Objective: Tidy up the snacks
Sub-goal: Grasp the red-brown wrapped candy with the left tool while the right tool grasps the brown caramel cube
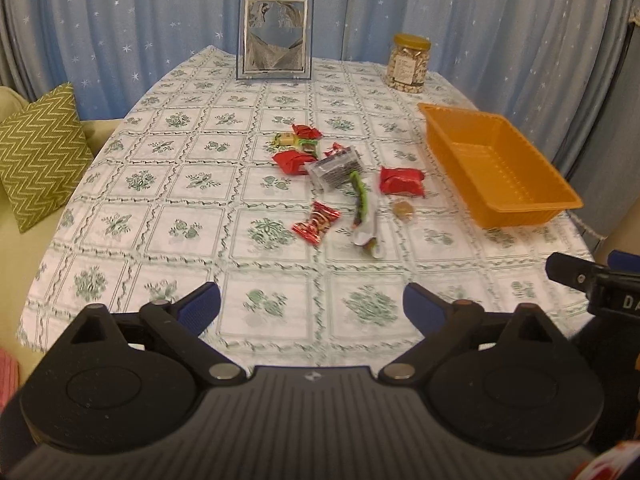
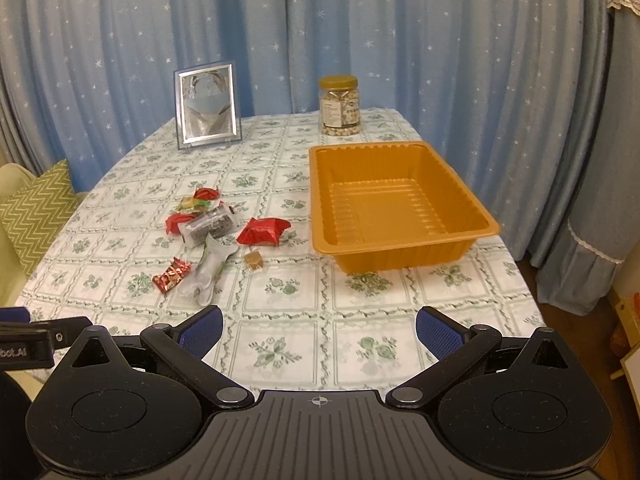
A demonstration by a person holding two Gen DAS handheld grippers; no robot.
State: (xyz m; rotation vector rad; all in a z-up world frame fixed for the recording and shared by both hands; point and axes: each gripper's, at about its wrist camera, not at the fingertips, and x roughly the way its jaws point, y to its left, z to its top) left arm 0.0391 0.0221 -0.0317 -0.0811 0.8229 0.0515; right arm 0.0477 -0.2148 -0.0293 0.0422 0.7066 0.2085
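Starry blue curtain (image 2: 120, 40) behind floral tablecloth (image 2: 280, 280); left gripper (image 1: 311, 306) released over near edge, snack pile (image 2: 216, 232) mid-table left, orange tray (image 2: 396, 204) right of it, holding nothing, right gripper (image 2: 319, 330) released near.

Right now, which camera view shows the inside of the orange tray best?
The right wrist view: the orange tray lies nearly centred, with its ribbed floor and all four walls visible, and nothing inside. The left wrist view shows the tray at a slant near the right edge, its near wall hiding part of the floor.
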